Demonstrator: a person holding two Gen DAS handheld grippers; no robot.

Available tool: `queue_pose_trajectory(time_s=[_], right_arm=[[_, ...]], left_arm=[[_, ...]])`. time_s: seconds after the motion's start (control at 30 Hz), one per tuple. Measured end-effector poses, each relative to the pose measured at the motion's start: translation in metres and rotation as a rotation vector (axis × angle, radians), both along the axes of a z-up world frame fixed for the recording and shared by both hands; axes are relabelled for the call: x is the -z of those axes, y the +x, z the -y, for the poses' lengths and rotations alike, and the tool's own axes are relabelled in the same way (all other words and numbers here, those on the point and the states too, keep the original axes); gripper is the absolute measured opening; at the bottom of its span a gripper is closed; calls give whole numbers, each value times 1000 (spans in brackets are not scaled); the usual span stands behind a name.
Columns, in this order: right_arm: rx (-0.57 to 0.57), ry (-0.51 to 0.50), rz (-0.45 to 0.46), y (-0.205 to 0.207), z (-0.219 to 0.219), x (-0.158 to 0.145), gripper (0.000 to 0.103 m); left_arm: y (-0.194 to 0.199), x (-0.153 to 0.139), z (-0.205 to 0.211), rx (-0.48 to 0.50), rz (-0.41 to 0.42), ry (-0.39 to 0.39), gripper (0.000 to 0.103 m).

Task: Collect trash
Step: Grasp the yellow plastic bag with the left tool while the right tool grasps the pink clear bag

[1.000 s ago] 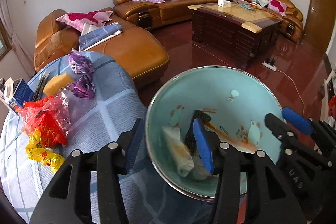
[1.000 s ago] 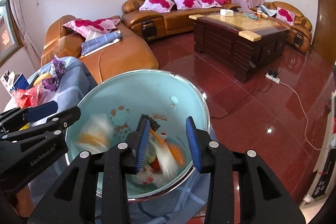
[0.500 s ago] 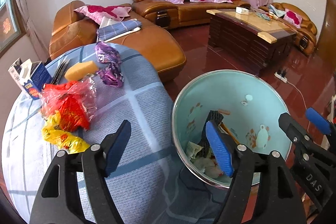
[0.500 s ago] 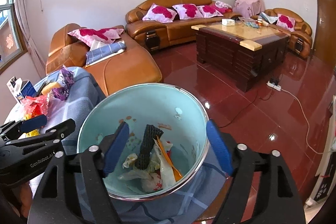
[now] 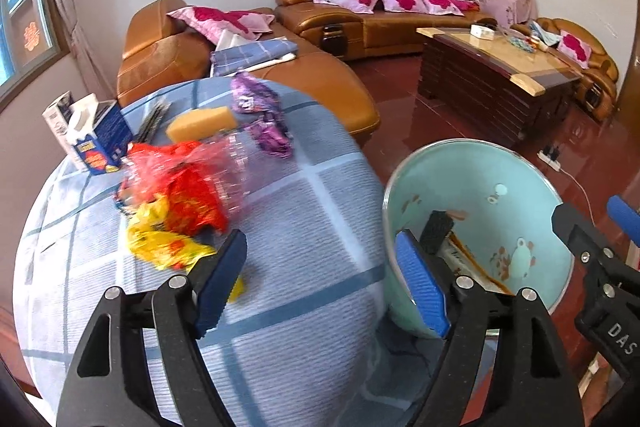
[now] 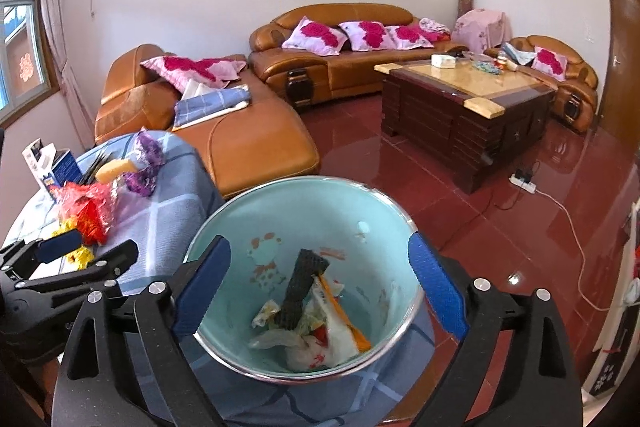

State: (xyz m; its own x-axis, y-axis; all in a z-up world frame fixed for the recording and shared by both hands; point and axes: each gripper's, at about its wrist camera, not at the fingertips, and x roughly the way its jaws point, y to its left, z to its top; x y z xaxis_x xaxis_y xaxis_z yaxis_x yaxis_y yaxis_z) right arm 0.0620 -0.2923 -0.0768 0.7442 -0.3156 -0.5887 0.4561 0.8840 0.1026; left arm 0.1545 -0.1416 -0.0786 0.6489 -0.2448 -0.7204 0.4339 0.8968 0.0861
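A pale blue bin (image 6: 304,181) with a metal rim stands at the edge of the blue checked tablecloth (image 5: 304,211). Inside it lie crumpled wrappers (image 6: 316,331) and a black foam net (image 6: 302,283). My right gripper (image 6: 318,251) hangs over the bin, its jaws opening wide with nothing between them. My left gripper (image 5: 316,259) is above the cloth just left of the bin, its jaws also opening and empty. On the cloth ahead of it lie a red plastic wrapper (image 5: 180,179), a yellow wrapper (image 5: 160,247) and purple wrappers (image 5: 260,115).
A yellow sponge (image 5: 200,119), chopsticks (image 5: 154,117) and a blue carton (image 5: 92,139) sit at the table's far side. Beyond are a brown leather sofa (image 6: 248,143), a dark wooden coffee table (image 6: 464,99) and a power strip (image 6: 522,181) with its cord on the red floor.
Both grippers have opened wide and the pieces they held now lie in the bin. The left gripper has swung left off the bin toward the wrappers. The right has lifted slightly.
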Motion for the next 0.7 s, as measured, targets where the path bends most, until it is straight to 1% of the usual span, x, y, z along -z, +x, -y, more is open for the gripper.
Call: queue_pose_trajectory(time_s=[0.13, 0.23, 0.3, 0.43, 0.7], right_arm=[[4, -8, 44, 1, -14, -2, 89], [-2, -20, 57, 6, -27, -5, 89], [-20, -24, 50, 12, -35, -8, 89], [-89, -33, 23, 24, -56, -10, 89], [-186, -40, 9, 38, -91, -10, 88]], left_arm=[[2, 2, -21, -21, 3, 9, 76], [4, 4, -43, -54, -8, -5, 76], [6, 6, -55, -76, -19, -12, 76], [11, 8, -85, -124, -27, -25, 76], [26, 15, -143, -245, -54, -55, 76]])
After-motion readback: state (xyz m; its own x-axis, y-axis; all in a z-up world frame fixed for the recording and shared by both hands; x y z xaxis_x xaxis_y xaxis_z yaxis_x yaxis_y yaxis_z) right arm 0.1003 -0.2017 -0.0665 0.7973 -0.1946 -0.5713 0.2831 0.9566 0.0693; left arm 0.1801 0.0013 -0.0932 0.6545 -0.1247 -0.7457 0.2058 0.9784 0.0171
